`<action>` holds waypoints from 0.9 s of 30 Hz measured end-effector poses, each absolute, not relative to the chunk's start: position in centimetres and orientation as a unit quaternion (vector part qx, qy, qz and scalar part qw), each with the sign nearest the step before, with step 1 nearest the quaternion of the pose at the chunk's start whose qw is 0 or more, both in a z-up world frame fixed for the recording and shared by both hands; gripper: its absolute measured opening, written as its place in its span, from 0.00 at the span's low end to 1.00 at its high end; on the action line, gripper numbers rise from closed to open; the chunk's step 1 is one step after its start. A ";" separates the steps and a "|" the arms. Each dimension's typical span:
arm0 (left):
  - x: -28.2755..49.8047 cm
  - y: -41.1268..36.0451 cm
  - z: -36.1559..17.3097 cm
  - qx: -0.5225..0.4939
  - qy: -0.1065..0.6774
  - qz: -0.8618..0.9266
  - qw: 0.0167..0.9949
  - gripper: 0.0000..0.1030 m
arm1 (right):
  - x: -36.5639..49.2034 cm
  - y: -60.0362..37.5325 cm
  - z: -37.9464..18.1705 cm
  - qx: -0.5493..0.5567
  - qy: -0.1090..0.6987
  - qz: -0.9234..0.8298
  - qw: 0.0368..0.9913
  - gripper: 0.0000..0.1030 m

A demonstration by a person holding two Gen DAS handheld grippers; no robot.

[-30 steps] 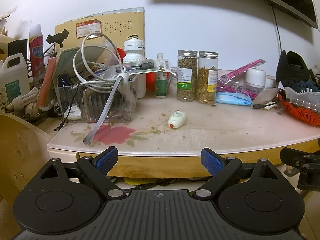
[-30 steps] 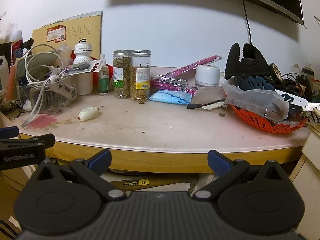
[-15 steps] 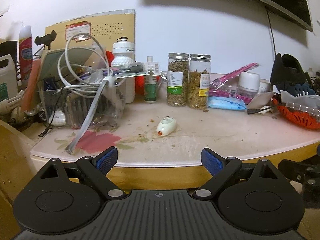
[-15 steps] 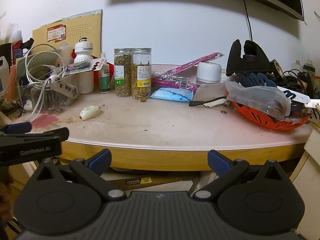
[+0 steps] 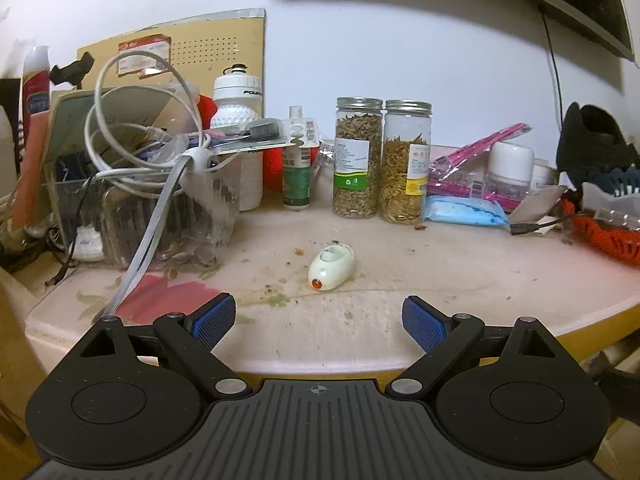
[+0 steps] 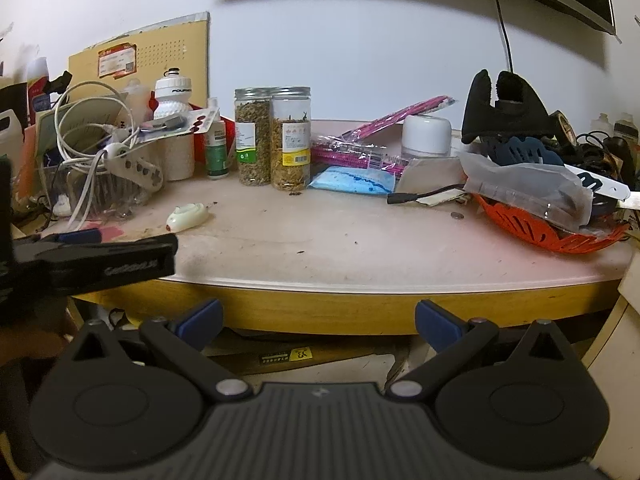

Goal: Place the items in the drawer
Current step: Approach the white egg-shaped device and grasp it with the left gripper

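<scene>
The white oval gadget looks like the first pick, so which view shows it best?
The left wrist view: the gadget lies close and centred ahead of the open left claw, its orange dot visible. The right wrist view shows it smaller, far left, beyond the left claw's finger.

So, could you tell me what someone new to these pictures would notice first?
Probably the small white oval gadget with an orange dot, lying alone on the bare front of the table, straight ahead of the open left gripper. Behind it stand two tall jars of dried herbs, side by side. At the left is a clear bin tangled with white cables, and at the right an orange basket piled with clutter.
</scene>
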State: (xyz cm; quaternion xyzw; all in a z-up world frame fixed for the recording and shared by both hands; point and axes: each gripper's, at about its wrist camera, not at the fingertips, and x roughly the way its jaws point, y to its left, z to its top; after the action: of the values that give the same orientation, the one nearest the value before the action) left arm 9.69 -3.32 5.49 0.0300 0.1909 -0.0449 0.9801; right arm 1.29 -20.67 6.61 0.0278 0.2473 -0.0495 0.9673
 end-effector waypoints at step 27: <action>16.9 -4.0 3.7 0.027 0.194 -0.048 0.980 0.89 | 2.2 -20.4 6.1 0.032 0.263 -0.037 0.964 1.00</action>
State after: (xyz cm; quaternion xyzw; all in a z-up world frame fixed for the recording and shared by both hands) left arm 16.94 -3.98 3.71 0.0268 0.1936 -0.0477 0.9796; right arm 2.23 -20.42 6.05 0.0322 0.2632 -0.0368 0.9635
